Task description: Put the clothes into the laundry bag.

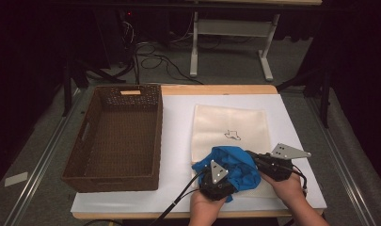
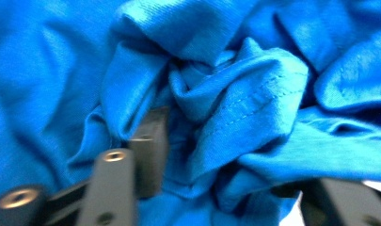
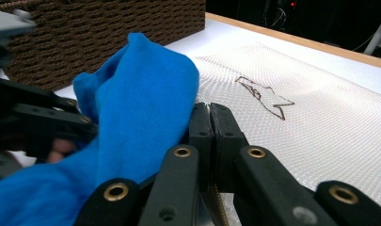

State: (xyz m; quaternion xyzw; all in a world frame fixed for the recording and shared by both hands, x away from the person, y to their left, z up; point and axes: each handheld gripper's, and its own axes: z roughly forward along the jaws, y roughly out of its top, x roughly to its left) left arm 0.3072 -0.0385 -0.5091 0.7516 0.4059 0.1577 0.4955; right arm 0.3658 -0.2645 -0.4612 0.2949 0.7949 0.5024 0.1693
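Right now a crumpled bright-blue cotton garment [image 1: 233, 167] sits bunched on the near end of a flat cream cloth bag printed with a small dark outline [image 1: 230, 123], between the two grippers. Left gripper [image 1: 218, 181] presses in from the near-left side – its jaws stand apart with blue folds between them. Right gripper [image 3: 210, 123] has its jaws closed together, pinching the garment's edge from the right. Well to the left stands an empty dark-brown woven basket [image 1: 87, 162] – probably the destination, and nearer the left hand [image 1: 204, 207].
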